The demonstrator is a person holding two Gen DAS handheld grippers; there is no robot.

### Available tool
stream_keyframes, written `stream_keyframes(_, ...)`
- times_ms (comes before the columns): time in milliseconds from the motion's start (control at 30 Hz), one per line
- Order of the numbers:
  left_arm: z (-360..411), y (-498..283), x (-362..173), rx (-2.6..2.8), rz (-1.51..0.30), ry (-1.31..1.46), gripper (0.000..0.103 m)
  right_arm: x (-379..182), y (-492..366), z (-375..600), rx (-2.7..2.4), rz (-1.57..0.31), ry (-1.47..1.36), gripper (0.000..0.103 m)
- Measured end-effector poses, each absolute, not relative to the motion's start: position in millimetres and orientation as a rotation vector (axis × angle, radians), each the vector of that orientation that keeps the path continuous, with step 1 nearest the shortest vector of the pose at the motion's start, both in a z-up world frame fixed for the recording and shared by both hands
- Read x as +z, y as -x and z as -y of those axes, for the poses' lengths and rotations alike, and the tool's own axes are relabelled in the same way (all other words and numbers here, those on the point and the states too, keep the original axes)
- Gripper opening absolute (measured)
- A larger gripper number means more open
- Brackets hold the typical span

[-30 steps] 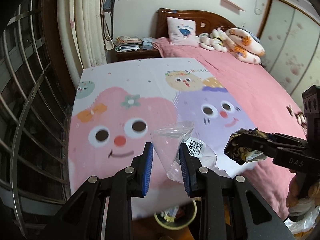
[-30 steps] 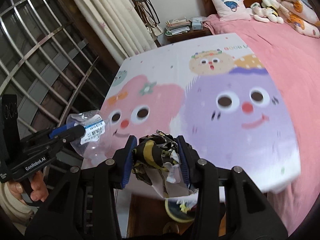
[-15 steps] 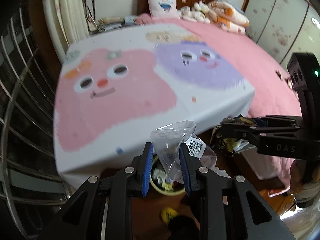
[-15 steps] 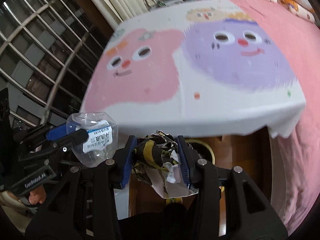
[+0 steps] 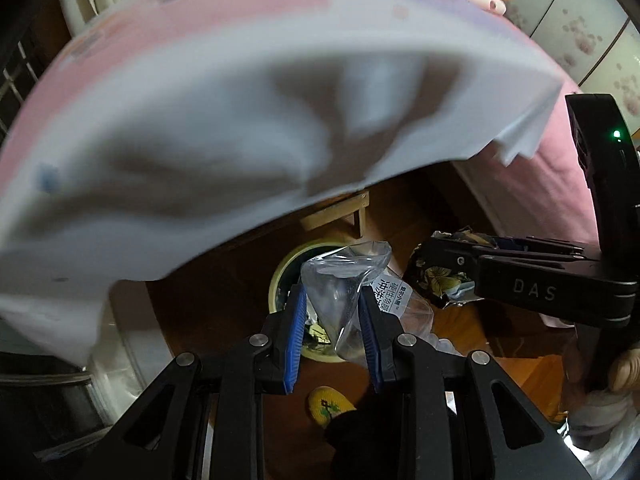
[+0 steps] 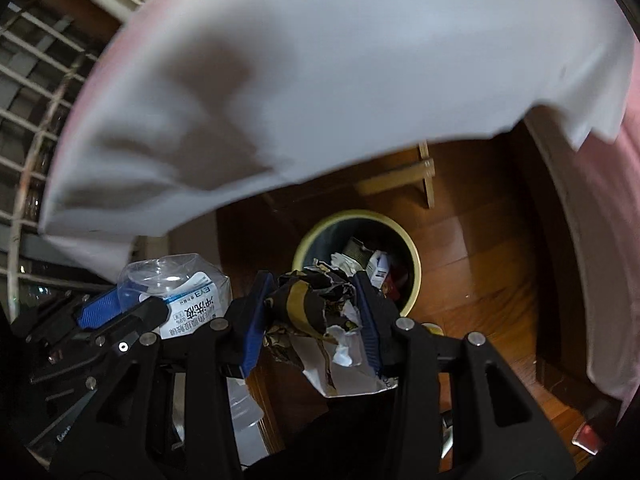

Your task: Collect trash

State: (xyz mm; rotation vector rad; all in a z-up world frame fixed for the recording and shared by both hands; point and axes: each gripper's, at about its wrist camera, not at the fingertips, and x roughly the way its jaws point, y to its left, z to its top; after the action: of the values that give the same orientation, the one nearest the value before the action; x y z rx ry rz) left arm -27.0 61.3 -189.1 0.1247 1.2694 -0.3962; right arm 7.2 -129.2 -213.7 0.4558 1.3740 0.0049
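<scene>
A: Which step is this?

B: The drop-off, I'd say. The left gripper [image 5: 331, 330] has its fingers [image 5: 295, 336] clamped on a crumpled clear plastic bag [image 5: 347, 280] with a printed label. The right gripper [image 6: 311, 322] has its fingers [image 6: 253, 320] clamped on a wad of dark, gold-patterned wrapper [image 6: 316, 304] with torn white paper hanging below them.

A: And the bin?

B: The yellow-rimmed trash bin [image 6: 414, 264] stands on the wooden floor [image 6: 472, 240], just past the right fingertips and slightly to their right, already holding some rubbish. In the left view its rim [image 5: 280, 276] shows right behind the held bag, beyond the fingertips. The bedsheet [image 6: 320, 80] hangs over the far side.

A: What does the next move call for?

B: Probably bringing each load squarely over the bin's mouth, then spreading the fingers. The light bag may cling to a pad or drift off to the side.
</scene>
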Motion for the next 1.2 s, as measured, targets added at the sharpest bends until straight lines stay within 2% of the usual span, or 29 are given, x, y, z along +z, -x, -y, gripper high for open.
stream_keyframes(133,-57,25,-236,-0.377,-1.284,-0.124,0.026,-273,-5,139,0.004,-1.402,-0.47,0.039)
stream_keyframes(333,-59,17,-283,-0.366,-1.313,-0.136,0.027,-330,-12,149,-0.004,-1.44,-0.523,0.043)
stream_keyframes(400,-62,18,-293,-0.353,-1.331,-0.14,0.043,-343,-15,150,-0.007,-1.452,-0.542,0.047)
stream_keyframes(467,-67,19,-300,-0.344,-1.349,-0.129,0.053,-352,-14,148,-0.008,-1.454,-0.546,0.053)
stream_keyframes(500,-67,17,-302,-0.34,-1.357,-0.125,0.059,-354,-14,147,-0.005,-1.455,-0.545,0.053)
stream_keyframes(667,-71,17,-296,-0.313,-1.354,-0.106,0.062,-353,-14,139,0.016,-1.456,-0.507,0.055)
stream_keyframes(800,-69,14,-279,-0.278,-1.32,-0.093,0.069,-341,-13,135,0.019,-1.451,-0.48,0.056)
stream_keyframes(1200,-78,5,-206,-0.188,-1.297,-0.013,0.069,-277,-18,133,0.022,-1.394,-0.374,0.065)
